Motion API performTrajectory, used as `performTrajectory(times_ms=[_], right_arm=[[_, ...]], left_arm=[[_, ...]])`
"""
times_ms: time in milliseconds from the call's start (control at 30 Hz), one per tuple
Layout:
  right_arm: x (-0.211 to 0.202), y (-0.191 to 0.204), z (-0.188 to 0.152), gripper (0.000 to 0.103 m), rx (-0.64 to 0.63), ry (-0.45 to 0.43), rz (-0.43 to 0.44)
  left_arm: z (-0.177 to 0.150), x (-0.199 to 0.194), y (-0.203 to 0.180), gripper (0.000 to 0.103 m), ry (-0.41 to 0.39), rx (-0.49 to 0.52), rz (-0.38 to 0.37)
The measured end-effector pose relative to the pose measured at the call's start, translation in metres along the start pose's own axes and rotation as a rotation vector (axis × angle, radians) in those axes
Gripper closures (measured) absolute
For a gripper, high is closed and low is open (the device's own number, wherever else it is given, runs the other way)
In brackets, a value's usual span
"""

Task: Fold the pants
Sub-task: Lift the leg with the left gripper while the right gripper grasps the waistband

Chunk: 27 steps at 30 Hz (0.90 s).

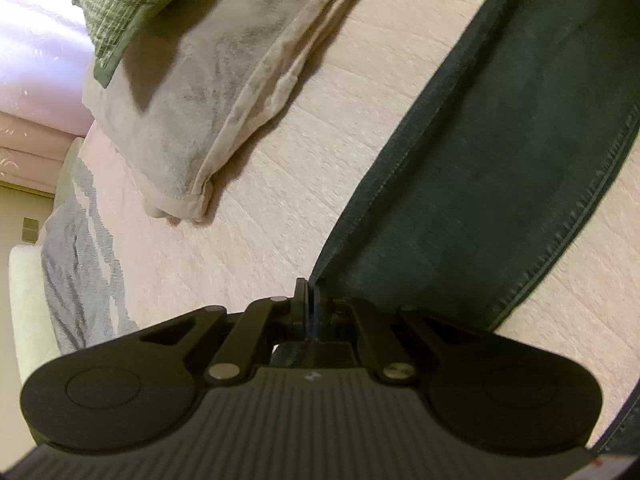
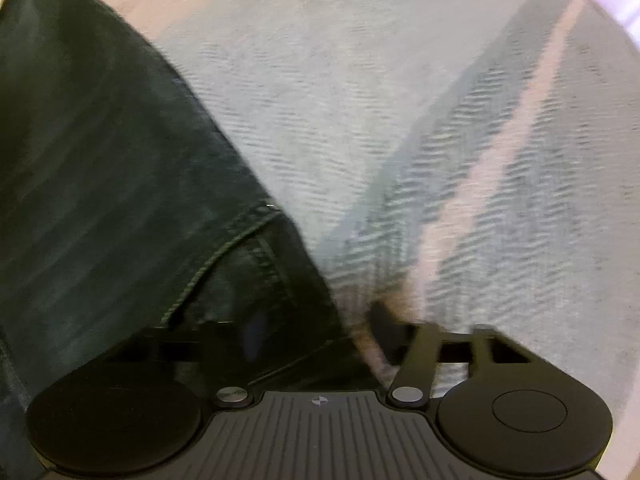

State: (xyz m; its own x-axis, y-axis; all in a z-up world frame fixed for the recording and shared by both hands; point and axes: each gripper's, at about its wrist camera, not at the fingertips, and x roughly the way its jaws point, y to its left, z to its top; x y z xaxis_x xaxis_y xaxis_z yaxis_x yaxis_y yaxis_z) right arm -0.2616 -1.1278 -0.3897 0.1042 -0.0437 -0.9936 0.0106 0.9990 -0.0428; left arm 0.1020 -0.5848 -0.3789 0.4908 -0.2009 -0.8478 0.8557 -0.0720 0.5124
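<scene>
Dark green pants (image 1: 500, 152) lie on a pale pink bedspread (image 1: 320, 128), one leg running up and to the right from my left gripper (image 1: 310, 304). That gripper is shut on the pants' edge, with its fingers pressed together over the cloth. In the right wrist view the pants (image 2: 100, 168) fill the left side, and a stitched pocket seam (image 2: 224, 248) shows. My right gripper (image 2: 316, 332) stands open with its fingers wide apart. Pants cloth lies between them. Its left finger is hard to make out against the dark fabric. This view is blurred by motion.
A folded grey-beige blanket (image 1: 208, 92) and a green cushion (image 1: 120, 4) lie on the bed at upper left. A grey knit throw (image 1: 76, 256) hangs at the bed's left edge. A light blue-grey woven cover (image 2: 380, 140) spreads to the right of the pants.
</scene>
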Motion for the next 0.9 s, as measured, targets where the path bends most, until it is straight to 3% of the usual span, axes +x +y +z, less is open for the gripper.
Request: performTrajectory(times_ms=[33, 100, 267, 367, 467, 567, 633, 733, 833, 900], right_arm=[[-0.001, 0.001, 0.001, 0.084, 0.004, 0.005, 0.005], [-0.011, 0.007, -0.001, 0.096, -0.010, -0.006, -0.013], [-0.069, 0.038, -0.027, 0.099, -0.037, -0.125, -0.159], [-0.125, 0.074, -0.057, 0.099, -0.054, -0.258, -0.283], [-0.178, 0.129, -0.107, 0.099, -0.064, -0.403, -0.429], [-0.202, 0.197, -0.170, 0.099, -0.056, -0.480, -0.525], [-0.194, 0.240, -0.214, 0.099, -0.031, -0.465, -0.518], [-0.154, 0.288, -0.262, 0.100, 0.012, -0.373, -0.438], [-0.107, 0.315, -0.286, 0.100, 0.006, -0.278, -0.412], [-0.092, 0.325, -0.290, 0.100, 0.023, -0.250, -0.429]], left_arm=[[0.000, -0.001, -0.003, 0.103, 0.006, 0.004, 0.002], [-0.002, -0.007, -0.008, 0.103, 0.015, 0.012, 0.011], [-0.003, -0.037, -0.010, 0.102, 0.003, -0.021, 0.050], [-0.009, -0.086, -0.004, 0.102, -0.062, -0.068, 0.113], [-0.032, -0.154, -0.005, 0.102, -0.147, -0.141, 0.150], [-0.070, -0.212, -0.030, 0.103, -0.139, -0.165, 0.124], [-0.100, -0.234, -0.065, 0.103, -0.090, -0.161, 0.075], [-0.144, -0.233, -0.126, 0.103, 0.021, -0.177, -0.002], [-0.178, -0.207, -0.183, 0.103, 0.124, -0.168, -0.071], [-0.191, -0.194, -0.211, 0.103, 0.148, -0.149, -0.111]])
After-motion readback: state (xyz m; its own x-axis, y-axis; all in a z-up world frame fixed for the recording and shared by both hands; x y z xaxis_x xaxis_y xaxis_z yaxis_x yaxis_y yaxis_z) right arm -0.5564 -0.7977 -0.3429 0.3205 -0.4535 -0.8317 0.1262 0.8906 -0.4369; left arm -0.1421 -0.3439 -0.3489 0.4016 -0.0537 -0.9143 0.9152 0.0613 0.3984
